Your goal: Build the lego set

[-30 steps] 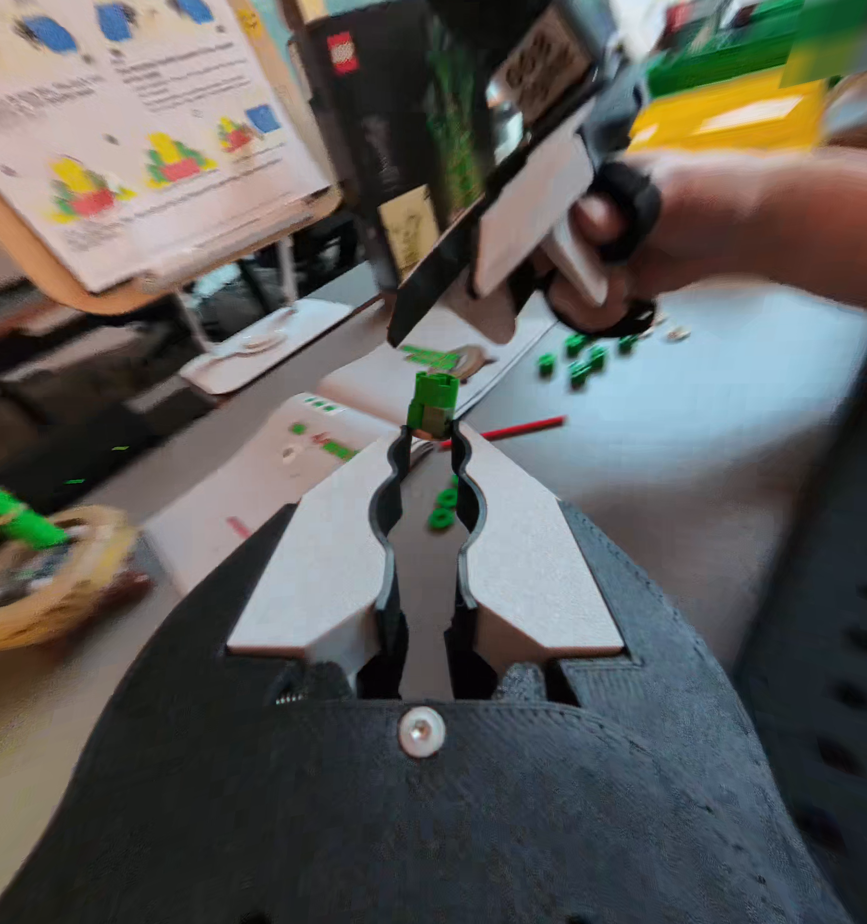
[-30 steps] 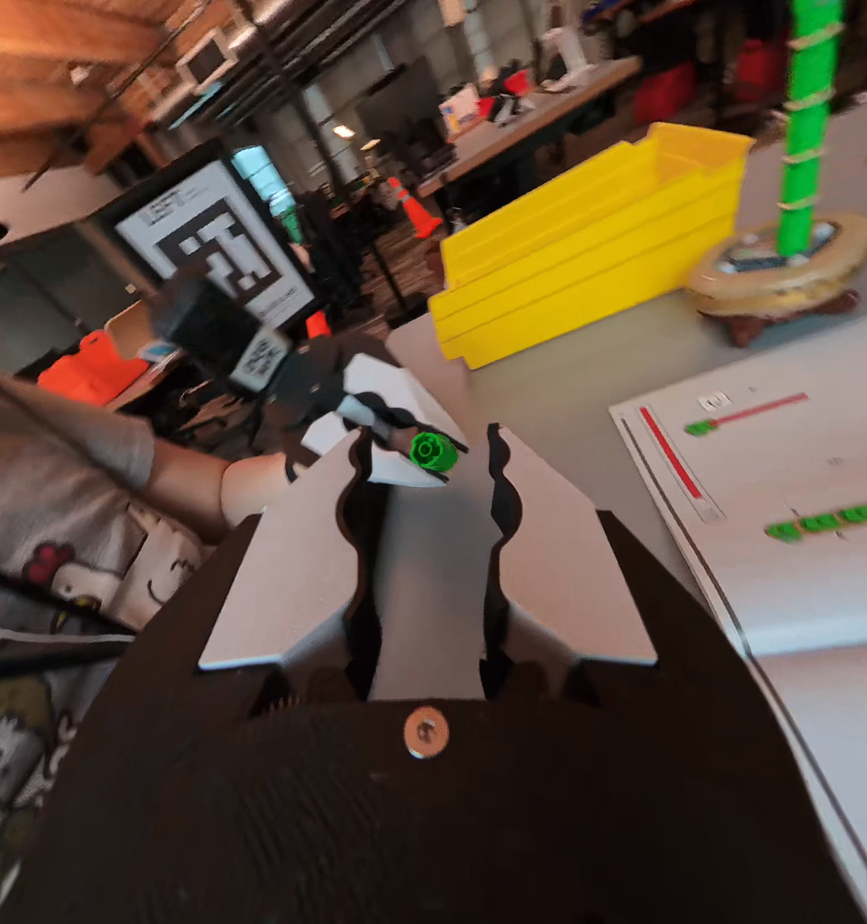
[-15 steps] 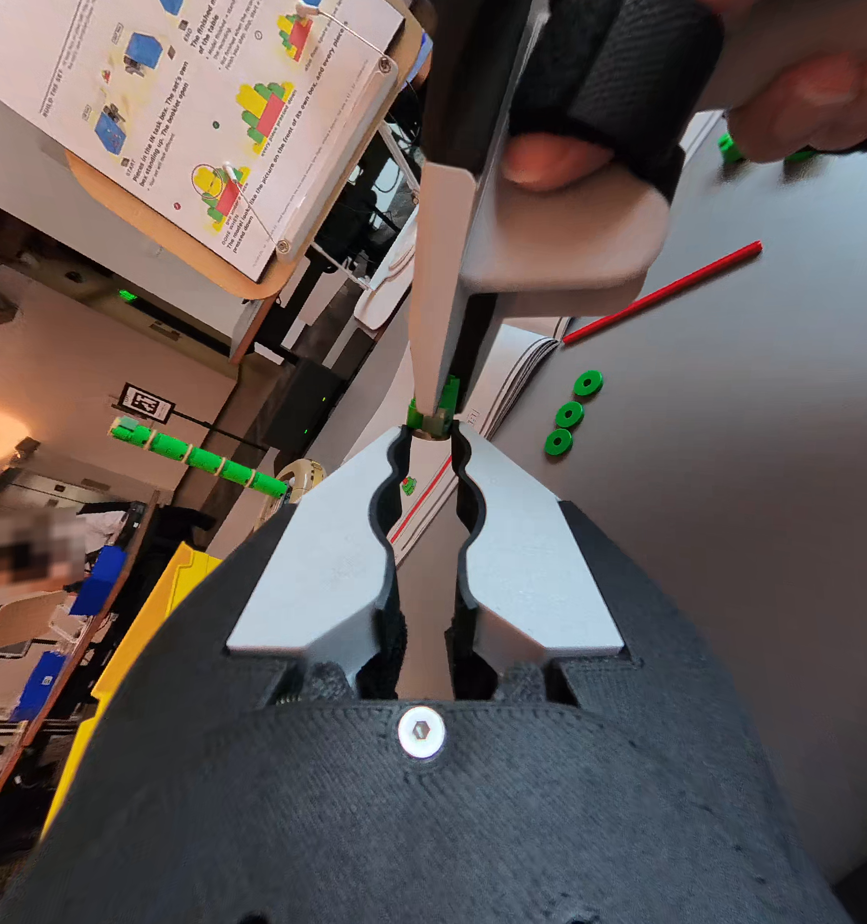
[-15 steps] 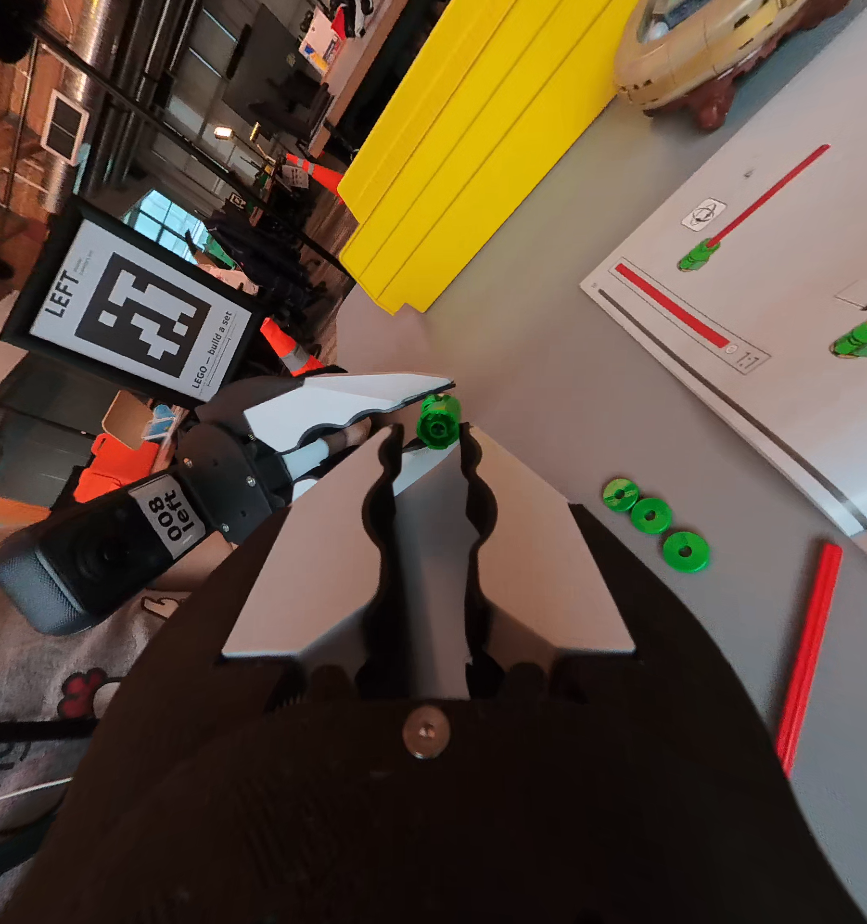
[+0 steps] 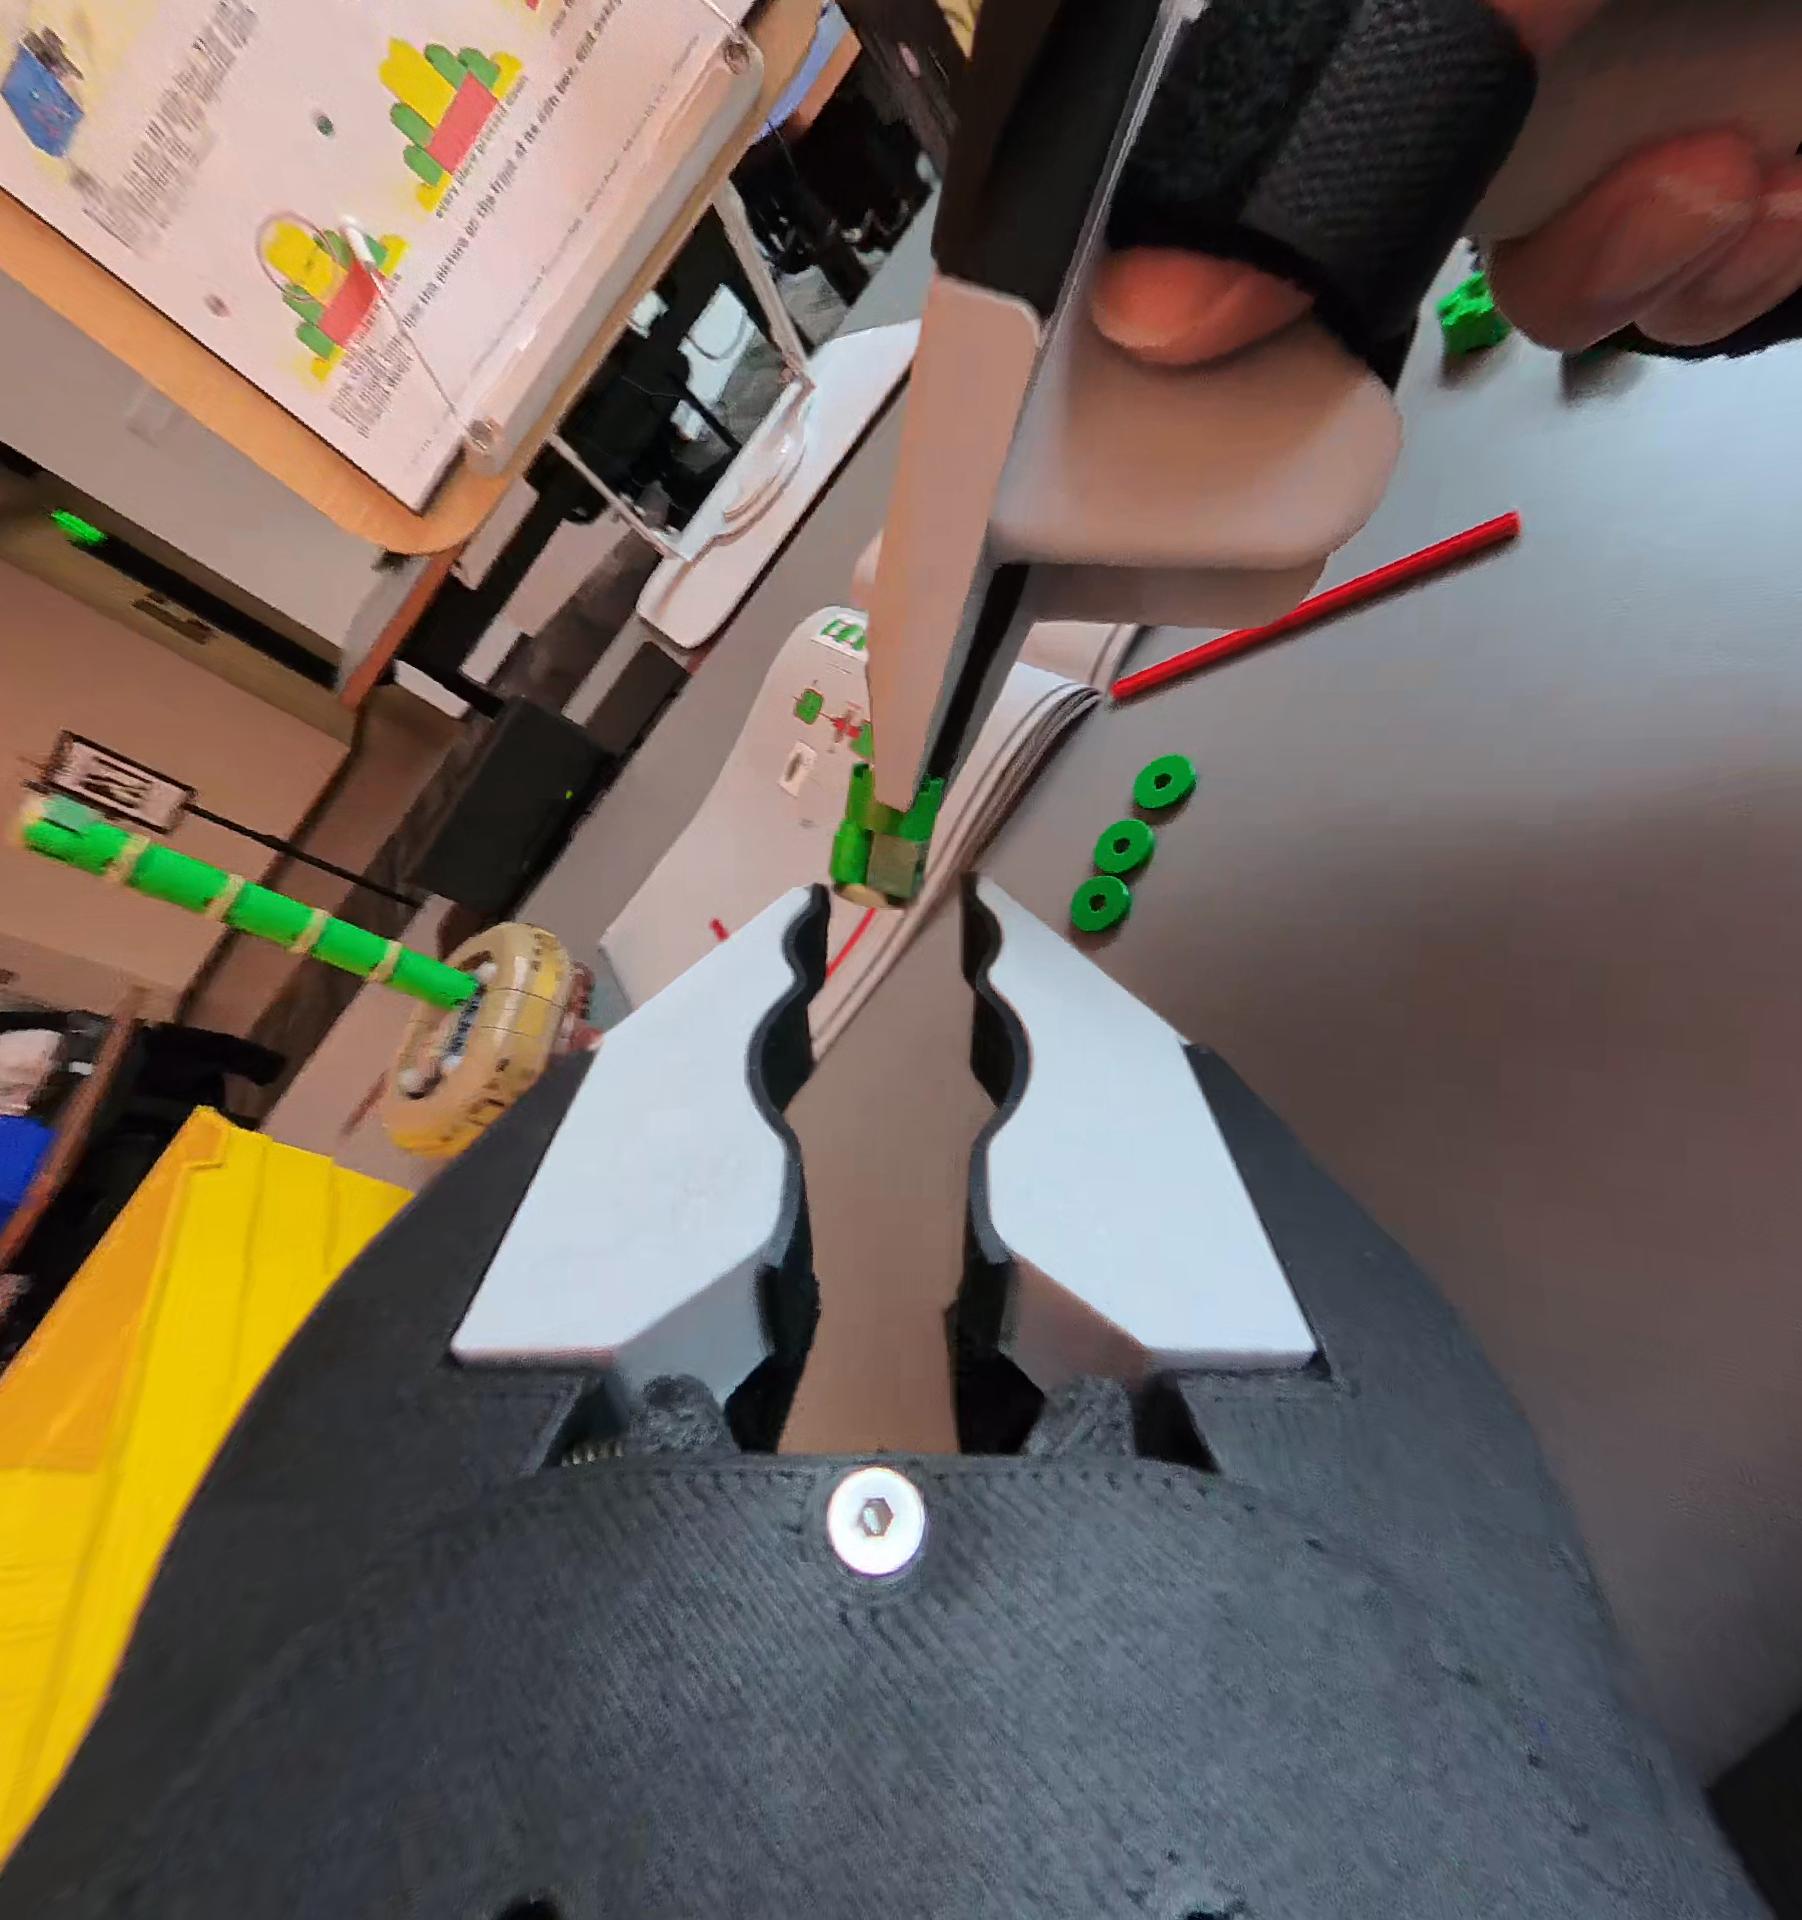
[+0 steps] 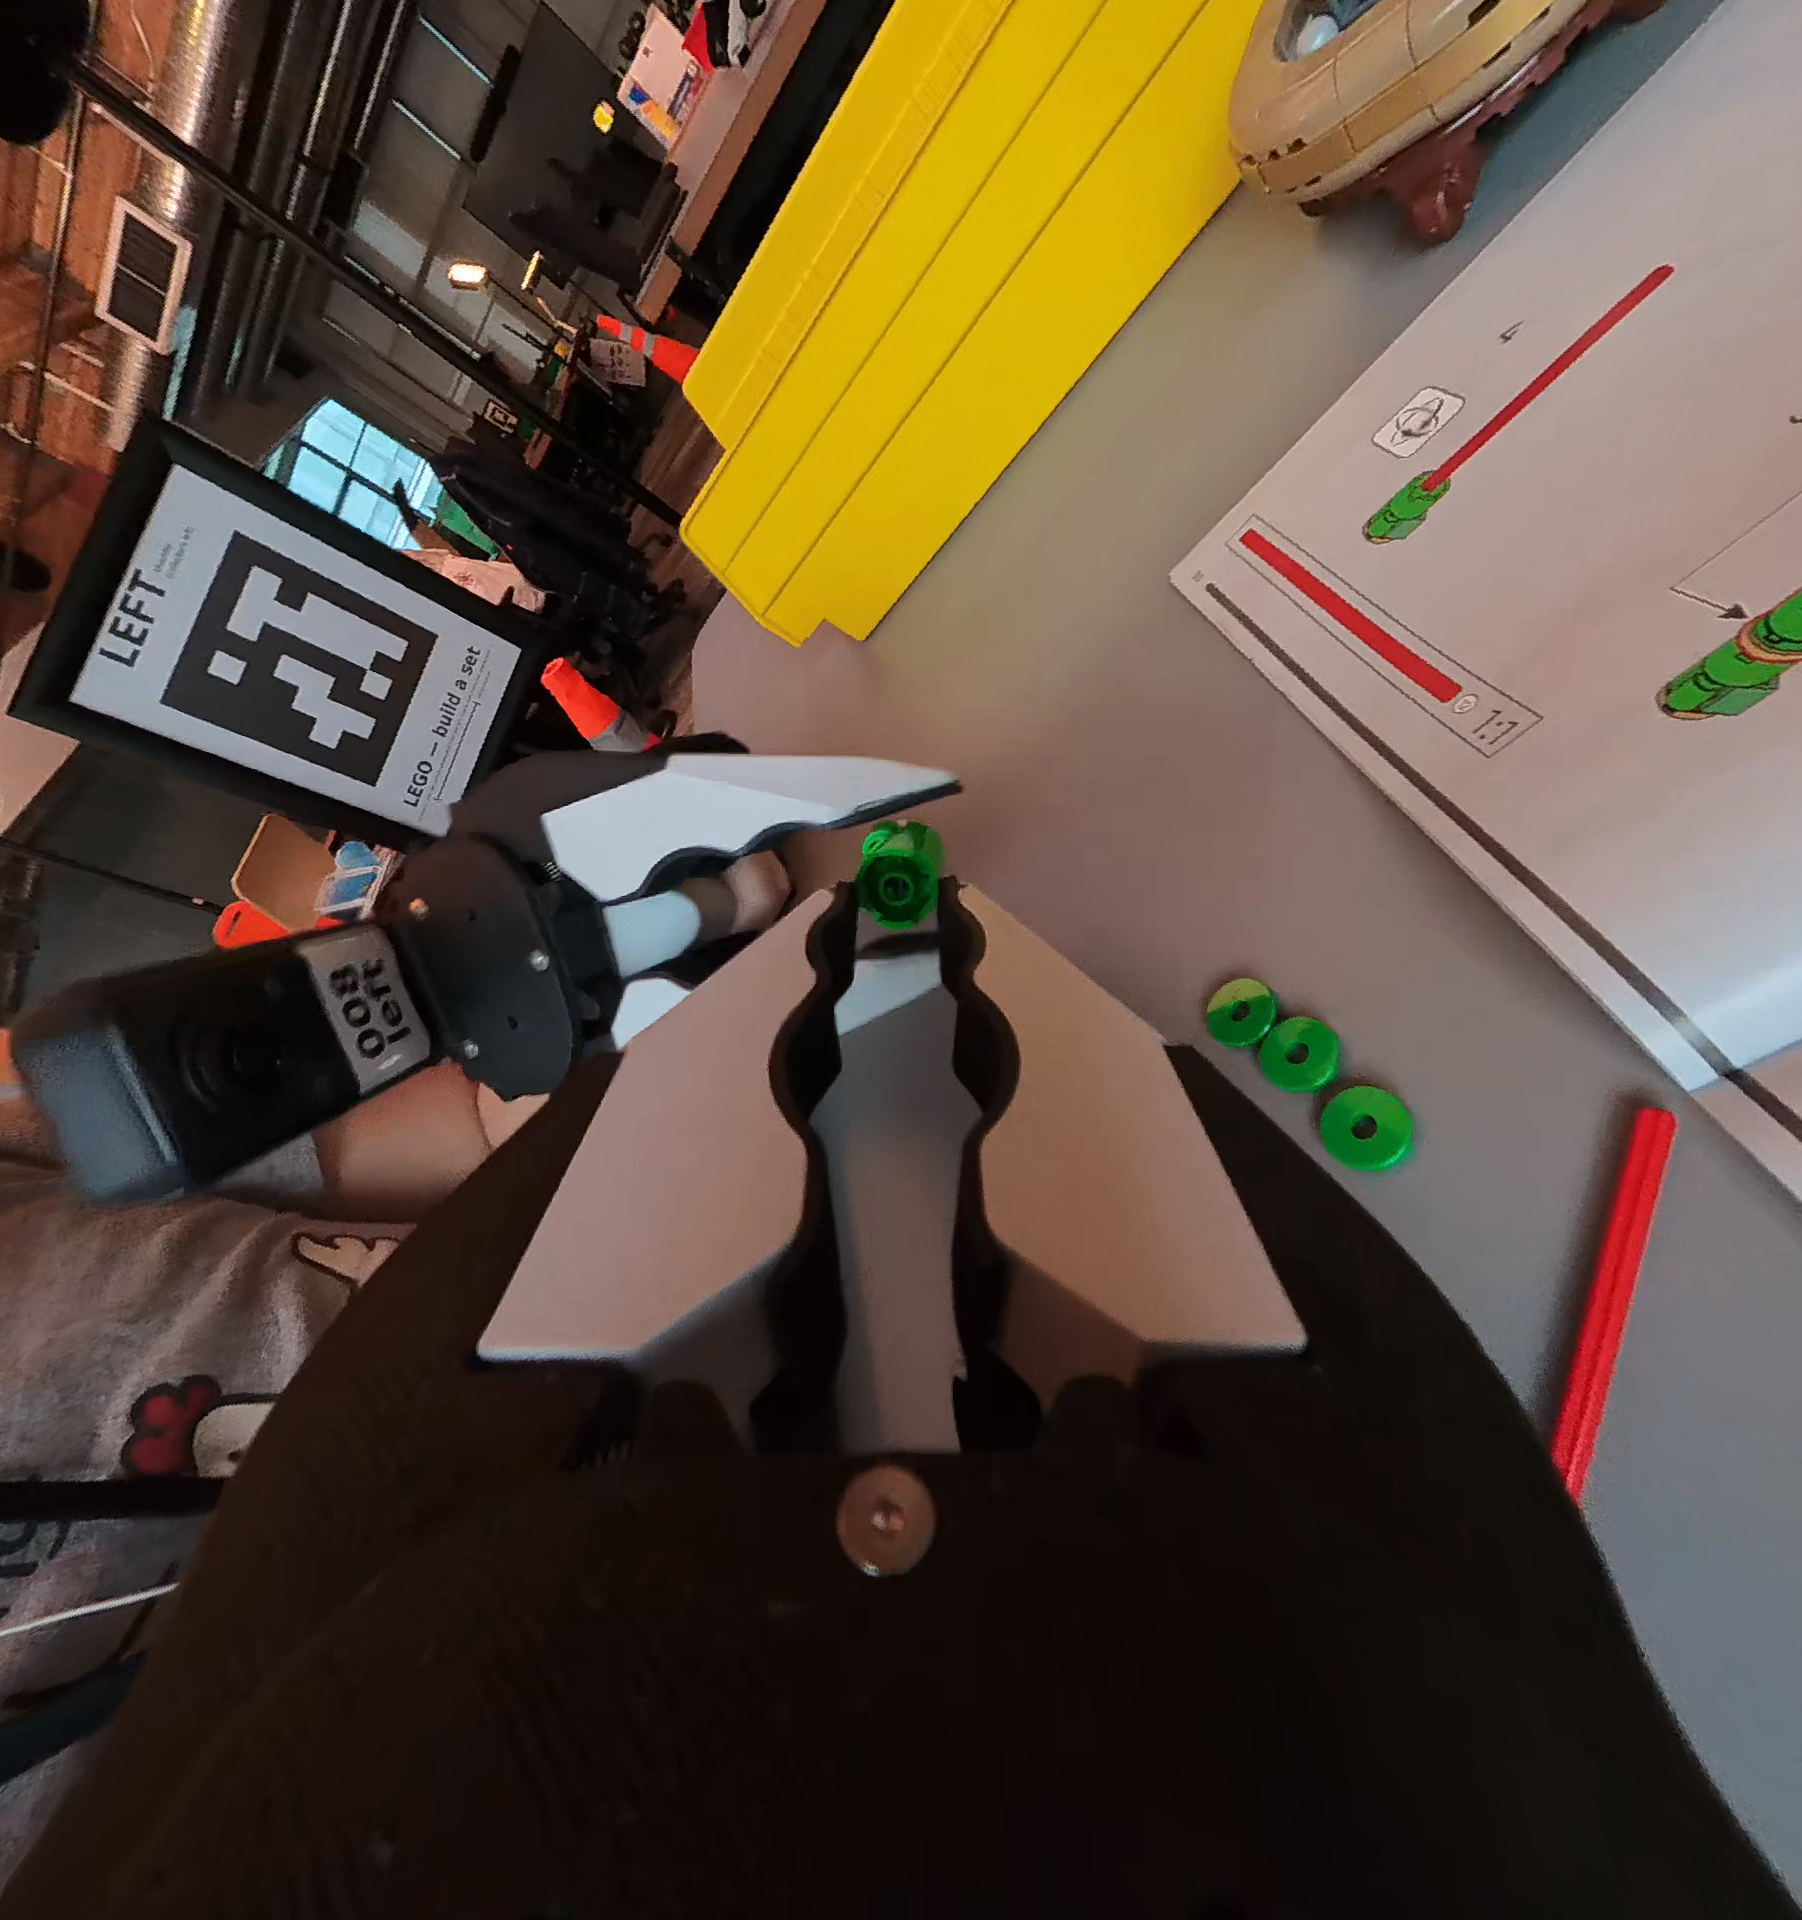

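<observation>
Small green round piece (image 6: 899, 875) pinched at the very tips of right hand-held gripper (image 6: 898, 896), raised above the table (image 6: 1136, 831) — jaws nearly closed, stud end facing the right wrist camera. Left hand-held gripper (image 5: 895, 896) parted, tips either side of the piece but not touching — holding nothing. Seen from left wrist view, piece (image 5: 881, 847) just beyond those tips, long axis roughly in line with the left fingers. Next up, likely: red axle rod (image 6: 1609, 1299) lying near right, long axis running near-to-far, closer to right hand-held gripper. Three green discs (image 6: 1297, 1051) in a row between rod and piece. Instruction booklet (image 6: 1603, 727) far right.
</observation>
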`<state>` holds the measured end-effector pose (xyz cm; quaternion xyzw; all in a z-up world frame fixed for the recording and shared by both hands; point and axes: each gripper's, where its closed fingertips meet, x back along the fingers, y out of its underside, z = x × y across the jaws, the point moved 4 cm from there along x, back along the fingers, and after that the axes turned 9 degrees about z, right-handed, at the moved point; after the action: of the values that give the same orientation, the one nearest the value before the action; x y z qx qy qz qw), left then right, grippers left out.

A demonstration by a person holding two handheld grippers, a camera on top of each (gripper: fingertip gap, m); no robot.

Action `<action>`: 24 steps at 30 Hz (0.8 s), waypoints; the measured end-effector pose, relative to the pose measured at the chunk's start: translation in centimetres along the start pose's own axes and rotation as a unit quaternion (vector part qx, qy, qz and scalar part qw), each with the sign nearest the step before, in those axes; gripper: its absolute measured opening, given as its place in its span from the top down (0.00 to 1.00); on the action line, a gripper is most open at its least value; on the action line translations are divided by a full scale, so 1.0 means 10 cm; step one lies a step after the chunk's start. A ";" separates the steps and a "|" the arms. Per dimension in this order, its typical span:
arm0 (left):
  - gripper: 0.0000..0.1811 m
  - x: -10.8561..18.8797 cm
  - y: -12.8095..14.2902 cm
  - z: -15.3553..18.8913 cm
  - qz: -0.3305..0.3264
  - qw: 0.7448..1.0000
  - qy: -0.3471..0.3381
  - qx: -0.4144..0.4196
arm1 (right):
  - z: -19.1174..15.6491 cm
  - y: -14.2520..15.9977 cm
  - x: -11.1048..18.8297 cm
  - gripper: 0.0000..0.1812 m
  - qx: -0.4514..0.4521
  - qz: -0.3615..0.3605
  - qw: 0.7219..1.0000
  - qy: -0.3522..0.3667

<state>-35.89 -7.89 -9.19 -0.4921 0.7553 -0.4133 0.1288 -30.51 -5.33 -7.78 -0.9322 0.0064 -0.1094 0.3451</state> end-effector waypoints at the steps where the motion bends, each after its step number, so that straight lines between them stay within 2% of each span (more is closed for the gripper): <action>1: 0.82 -0.02 0.03 0.02 -0.004 1.000 0.015 0.027 | 0.00 -0.01 0.01 0.92 0.000 -0.004 1.000 -0.005; 4: 0.71 -0.07 0.10 0.06 -0.003 0.988 0.076 0.132 | 0.03 -0.09 0.09 0.92 0.025 -0.022 0.999 -0.008; 7: 0.71 -0.03 0.13 -0.03 0.024 0.962 0.114 0.247 | -0.06 -0.26 0.14 0.92 0.084 -0.095 0.991 -0.033; 9: 0.72 0.01 0.14 -0.17 0.051 0.945 0.110 0.304 | -0.10 -0.40 0.11 0.92 0.152 -0.168 0.974 -0.009; 11: 0.74 0.05 0.18 -0.31 0.070 0.935 0.096 0.333 | -0.17 -0.55 0.00 0.92 0.244 -0.264 0.933 0.020; 13: 0.76 0.06 0.24 -0.37 0.069 0.932 0.088 0.346 | -0.24 -0.69 -0.16 0.92 0.322 -0.365 0.872 0.047; 15: 0.76 0.04 0.31 -0.39 0.055 0.930 0.083 0.353 | -0.25 -0.76 -0.30 0.92 0.355 -0.454 0.814 0.070; 17: 0.76 0.03 0.38 -0.41 0.039 0.934 0.065 0.348 | -0.24 -0.76 -0.41 0.92 0.351 -0.513 0.779 0.079; 20: 0.78 0.07 0.43 -0.48 0.040 0.934 0.040 0.352 | -0.17 -0.70 -0.50 0.92 0.346 -0.544 0.761 0.074; 24: 0.81 0.09 0.45 -0.49 0.045 0.925 0.055 0.372 | -0.15 -0.63 -0.50 0.92 0.340 -0.534 0.772 0.049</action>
<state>-42.19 -5.42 -9.30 -0.3505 0.5747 -0.6848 0.2793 -36.06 -1.05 -3.63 -0.6007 -0.5134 -0.3170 0.5244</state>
